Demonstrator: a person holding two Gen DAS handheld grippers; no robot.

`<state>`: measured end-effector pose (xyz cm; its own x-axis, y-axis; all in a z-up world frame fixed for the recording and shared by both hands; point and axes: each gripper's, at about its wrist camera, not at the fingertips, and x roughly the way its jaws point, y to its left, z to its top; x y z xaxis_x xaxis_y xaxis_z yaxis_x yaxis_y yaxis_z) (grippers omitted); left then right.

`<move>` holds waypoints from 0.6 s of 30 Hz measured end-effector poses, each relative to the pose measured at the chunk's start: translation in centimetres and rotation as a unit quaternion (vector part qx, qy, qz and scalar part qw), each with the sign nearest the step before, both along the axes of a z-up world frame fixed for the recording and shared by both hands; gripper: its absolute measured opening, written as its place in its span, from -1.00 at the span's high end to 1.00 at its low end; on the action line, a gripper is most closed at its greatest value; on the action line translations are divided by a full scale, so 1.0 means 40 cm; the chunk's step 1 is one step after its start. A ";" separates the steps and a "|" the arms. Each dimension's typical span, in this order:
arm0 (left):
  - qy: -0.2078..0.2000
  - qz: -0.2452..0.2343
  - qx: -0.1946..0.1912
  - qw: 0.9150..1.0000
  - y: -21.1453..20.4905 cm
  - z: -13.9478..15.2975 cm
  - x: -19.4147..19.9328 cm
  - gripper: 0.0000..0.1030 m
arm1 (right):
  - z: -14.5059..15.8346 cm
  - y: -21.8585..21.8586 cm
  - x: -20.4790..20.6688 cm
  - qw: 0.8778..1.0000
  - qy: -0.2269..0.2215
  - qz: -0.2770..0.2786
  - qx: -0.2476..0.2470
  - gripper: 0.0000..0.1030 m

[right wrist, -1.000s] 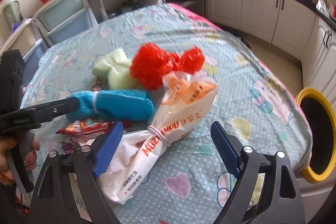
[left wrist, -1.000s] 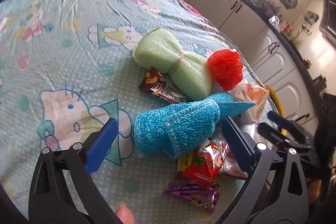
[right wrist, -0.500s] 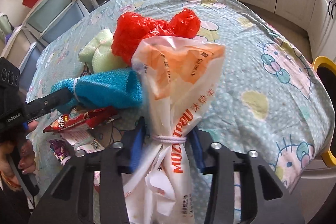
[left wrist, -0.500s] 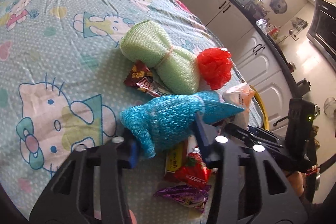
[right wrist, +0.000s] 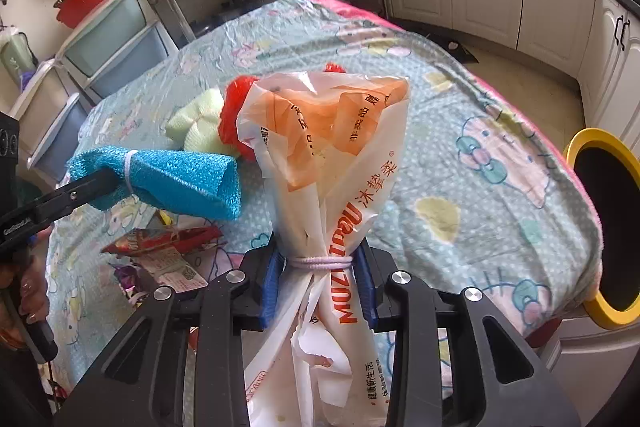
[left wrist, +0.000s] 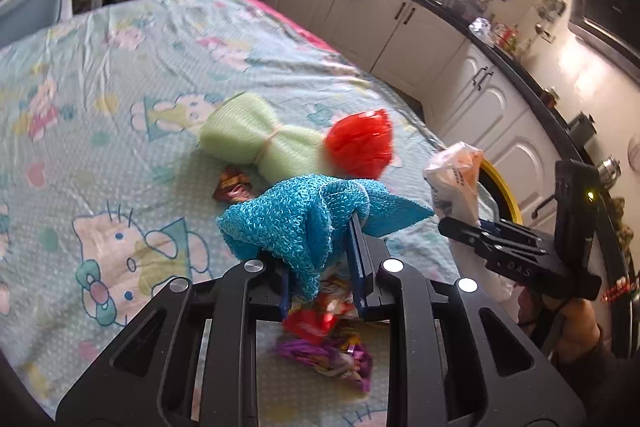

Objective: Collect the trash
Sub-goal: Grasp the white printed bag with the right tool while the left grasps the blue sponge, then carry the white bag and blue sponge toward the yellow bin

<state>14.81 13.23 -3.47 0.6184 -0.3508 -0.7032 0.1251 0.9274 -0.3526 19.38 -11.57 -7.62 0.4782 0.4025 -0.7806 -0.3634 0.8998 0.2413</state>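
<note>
Room: I am looking into a kitchen with white cabinets (right wrist: pixel 552 3) along the far walls; a table under a pale cartoon-print cloth (left wrist: pixel 100 75) is carrying everything.
Left gripper (left wrist: pixel 320 267): its jaws have just been closing and I am seeing them pinching the blue mesh roll (left wrist: pixel 296 223), which is hanging clear of the cloth near the table's near edge.
Under the left gripper: a red wrapper (left wrist: pixel 312 323) and a purple wrapper (left wrist: pixel 332 359) are lying on the cloth by the near edge.
Beyond the left gripper: a green mesh roll (left wrist: pixel 256 143) is lying toward the table's middle, a red plastic ball (left wrist: pixel 360 143) touching its right end, a dark wrapper (left wrist: pixel 234 185) just beside it.
Right gripper (right wrist: pixel 320 287): its jaws have just been closing too, and I am seeing them pressing on the white-and-orange plastic bag (right wrist: pixel 332 147) at its rubber-banded neck, the bag standing upright.
Bin: a yellow-rimmed bin (right wrist: pixel 604 223) is sitting just off the table's right edge.
</note>
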 end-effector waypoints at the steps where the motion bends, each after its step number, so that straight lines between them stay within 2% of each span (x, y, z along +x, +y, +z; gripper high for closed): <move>1: -0.004 -0.003 0.003 1.000 -0.007 0.007 -0.001 0.69 | 0.007 -0.006 -0.002 1.000 -0.003 -0.001 0.003 0.40; 9: -0.038 -0.039 0.031 0.998 -0.107 0.065 0.016 0.69 | 0.058 -0.074 -0.014 0.999 -0.026 -0.023 0.017 0.40; 18: -0.055 -0.076 0.047 0.995 -0.226 0.091 0.062 0.69 | 0.094 -0.184 -0.029 0.997 -0.045 -0.065 0.024 0.40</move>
<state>17.28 4.20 0.17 0.6387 -0.3822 -0.6678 0.2988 0.9230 -0.2425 18.21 -18.93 -3.85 0.5958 0.3689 -0.7134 -0.2667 0.9287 0.2575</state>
